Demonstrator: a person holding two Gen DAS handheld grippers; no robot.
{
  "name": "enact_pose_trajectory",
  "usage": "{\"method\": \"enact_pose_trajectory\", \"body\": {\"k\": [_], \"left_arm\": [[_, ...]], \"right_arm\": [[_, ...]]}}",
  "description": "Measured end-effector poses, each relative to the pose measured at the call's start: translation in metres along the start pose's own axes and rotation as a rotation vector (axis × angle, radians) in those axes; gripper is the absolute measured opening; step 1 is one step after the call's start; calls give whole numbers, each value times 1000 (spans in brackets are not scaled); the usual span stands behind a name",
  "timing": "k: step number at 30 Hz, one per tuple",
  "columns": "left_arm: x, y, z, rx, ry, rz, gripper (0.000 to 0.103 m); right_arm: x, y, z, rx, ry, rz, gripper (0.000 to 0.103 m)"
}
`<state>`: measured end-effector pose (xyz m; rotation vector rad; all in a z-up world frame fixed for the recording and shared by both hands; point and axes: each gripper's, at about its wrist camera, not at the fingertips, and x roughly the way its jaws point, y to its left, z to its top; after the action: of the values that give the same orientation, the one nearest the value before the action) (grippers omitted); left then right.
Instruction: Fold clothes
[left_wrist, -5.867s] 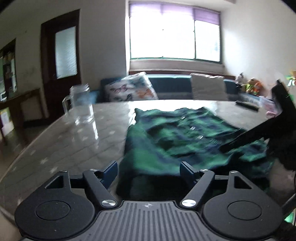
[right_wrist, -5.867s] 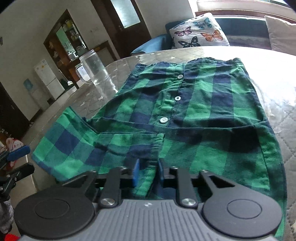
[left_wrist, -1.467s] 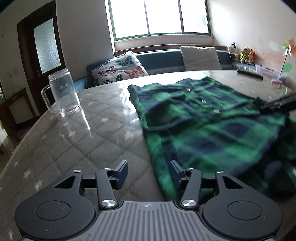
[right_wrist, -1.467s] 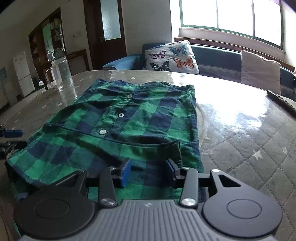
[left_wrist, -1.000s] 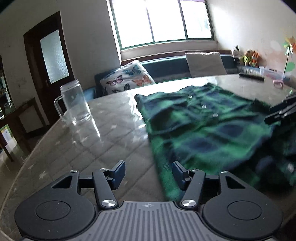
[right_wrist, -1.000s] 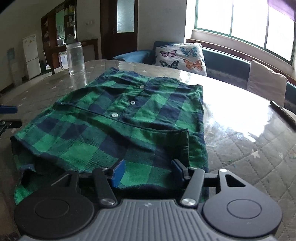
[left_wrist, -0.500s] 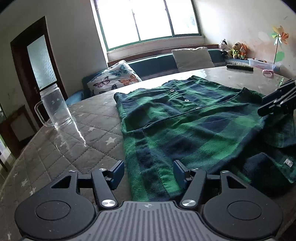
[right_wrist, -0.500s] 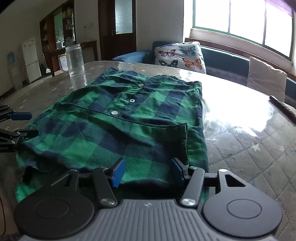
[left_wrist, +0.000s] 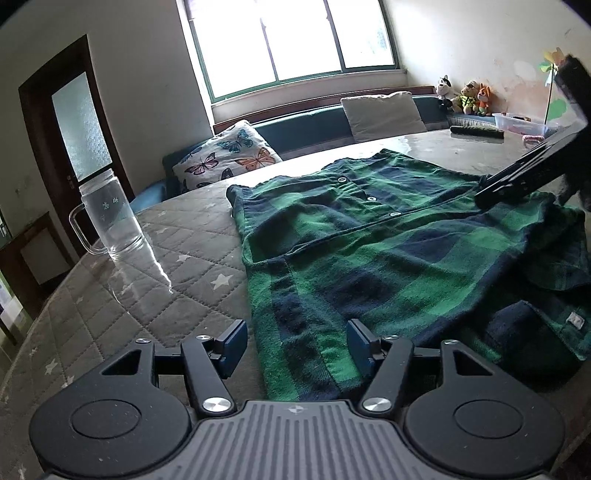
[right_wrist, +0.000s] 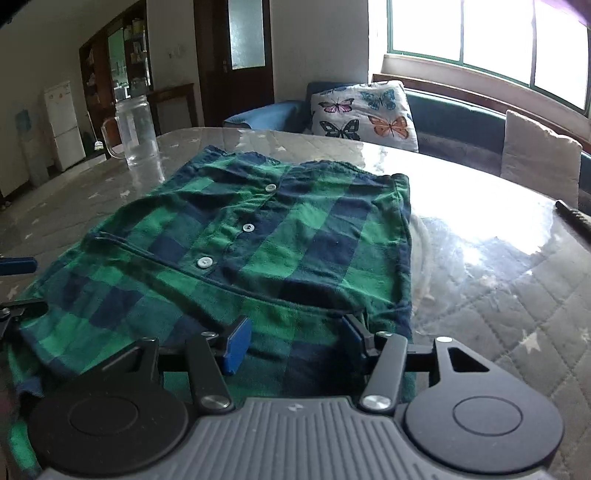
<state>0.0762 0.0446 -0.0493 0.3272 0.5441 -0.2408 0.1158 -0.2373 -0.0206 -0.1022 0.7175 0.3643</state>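
A green and navy plaid shirt (left_wrist: 373, 243) lies partly folded on the quilted table, buttons up; it also shows in the right wrist view (right_wrist: 258, 243). My left gripper (left_wrist: 295, 343) is open, its jaws astride the shirt's near left edge, holding nothing. My right gripper (right_wrist: 295, 339) is open over the shirt's near right part, empty. The right gripper also shows at the right edge of the left wrist view (left_wrist: 517, 181), above the shirt. The left gripper's blue fingertips (right_wrist: 18, 266) show at the left edge of the right wrist view.
A glass mug (left_wrist: 109, 218) stands on the table left of the shirt; it also shows in the right wrist view (right_wrist: 135, 129). A remote (left_wrist: 476, 131) and a plastic box (left_wrist: 521, 127) lie at the far right. A bench with cushions (left_wrist: 229, 162) runs behind the table.
Both grippers have stayed open. The left has come closer to the shirt's near edge. The right has risen, and in its own view the shirt looks closer.
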Motion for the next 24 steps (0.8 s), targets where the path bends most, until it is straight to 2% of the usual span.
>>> {"method": "enact_pose_trajectory", "body": {"k": [6, 11, 16, 22, 24], "left_arm": [[-6, 0, -3, 22, 1, 6, 66], [-16, 2, -5, 37, -2, 17, 68], [-29, -2, -7, 77, -5, 13, 69], [-46, -16, -14, 160, -21, -20, 71], [-49, -21, -16, 190, -24, -47, 71]], "right_arm": [[-30, 11, -26, -81, 8, -25, 55], [-50, 6, -36, -68, -2, -60, 49], [-62, 1, -36, -64, -30, -98, 49], [-58, -9, -46, -55, 8, -138, 48], [-63, -9, -46, -52, -7, -141, 50]]}}
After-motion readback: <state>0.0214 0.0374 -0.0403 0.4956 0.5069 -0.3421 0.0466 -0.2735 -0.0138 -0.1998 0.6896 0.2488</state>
